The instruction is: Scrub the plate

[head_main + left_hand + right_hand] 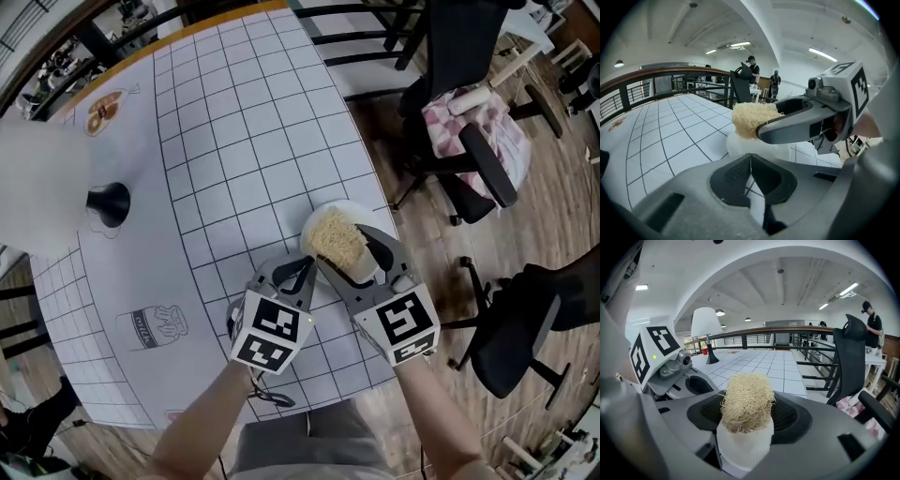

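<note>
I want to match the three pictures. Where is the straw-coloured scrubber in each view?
Head view: scrubber at centre, over the plate.
Left gripper view: scrubber at centre, above the plate.
Right gripper view: scrubber at lower centre, gripped between the jaws.
Shared landmark: the gridded table.

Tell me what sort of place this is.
Likely an open-plan office or lab, perhaps on an upper level: a long grid-printed table, rolling office chairs beside it, and a railing running past the table's far edge.
</note>
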